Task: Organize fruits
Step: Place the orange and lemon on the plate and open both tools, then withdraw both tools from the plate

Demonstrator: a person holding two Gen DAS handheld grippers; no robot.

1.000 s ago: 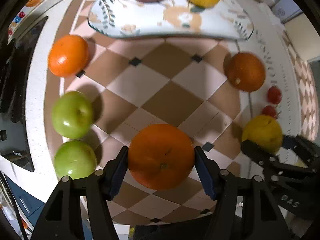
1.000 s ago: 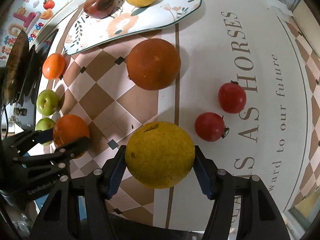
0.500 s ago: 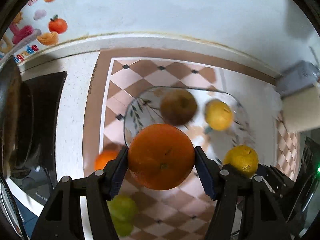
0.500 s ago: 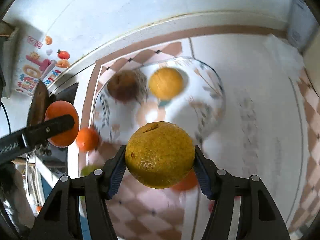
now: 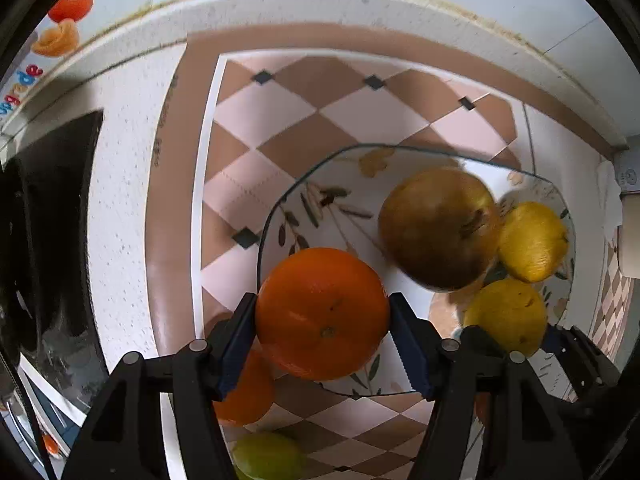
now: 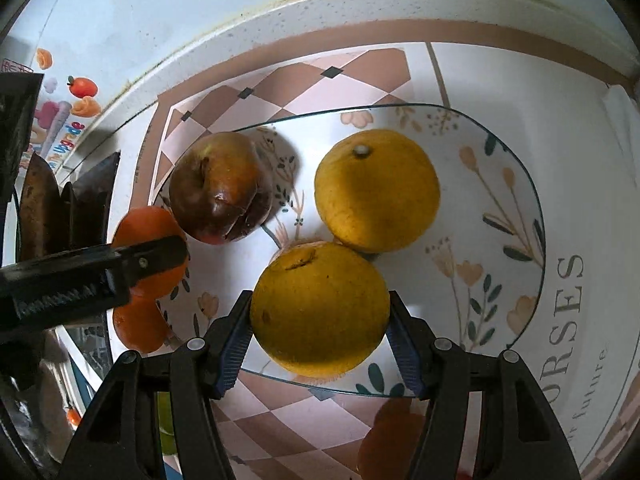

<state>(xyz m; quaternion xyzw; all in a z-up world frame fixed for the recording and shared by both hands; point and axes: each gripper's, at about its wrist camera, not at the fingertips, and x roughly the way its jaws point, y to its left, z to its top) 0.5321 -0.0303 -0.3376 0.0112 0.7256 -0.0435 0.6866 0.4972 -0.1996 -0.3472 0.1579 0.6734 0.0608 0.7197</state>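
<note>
An apple (image 6: 222,188) and a yellow citrus (image 6: 376,190) are already set on the plate (image 6: 516,216). An orange (image 5: 322,314) is clamped in the left gripper (image 5: 322,336) and a second yellow fruit (image 6: 320,310) in the right gripper (image 6: 320,334), both held over the plate and not yet released. Another orange (image 5: 250,394) and what seems a green fruit (image 5: 268,456) are left on the counter.

I've got both fruits up off the checked mat and over the plate (image 6: 516,184) now: the orange (image 5: 322,314) in my left gripper (image 5: 322,332) hangs above its near-left edge, the yellow citrus (image 6: 320,308) in my right gripper (image 6: 320,332) beside the dark apple (image 6: 220,194).
</note>
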